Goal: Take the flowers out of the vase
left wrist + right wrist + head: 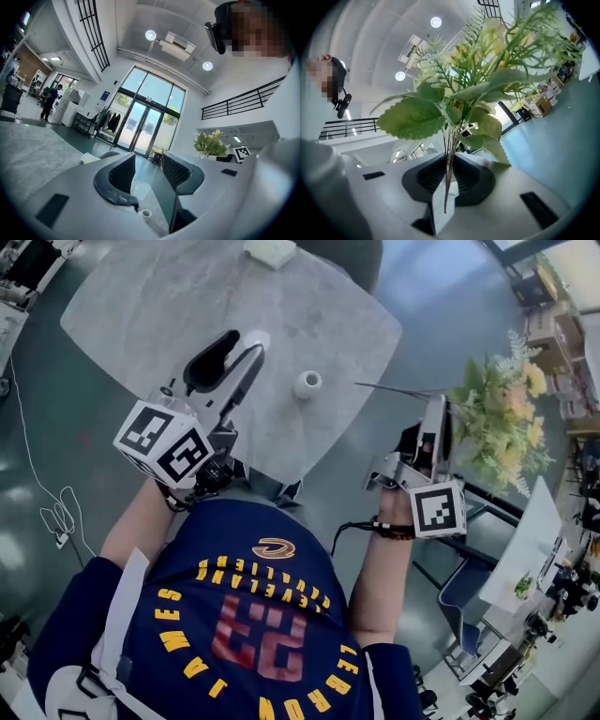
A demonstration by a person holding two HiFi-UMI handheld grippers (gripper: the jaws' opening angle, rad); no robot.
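Surface [141, 306]: pale grey top, stone-mottled, corners rounded, recorded from above in the head view. A small white vase [307, 383] is stood upright on it, toward the right-hand edge. A pale flat block [270, 251] is laid at the far edge, well apart from the vase. The surface is carried by a dark, glossy floor [450, 324]; a thin white cable [56, 512] is looped on it, left of the surface

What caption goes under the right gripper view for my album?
The right gripper pinches the flowers low down, with the greenery fanning out above.
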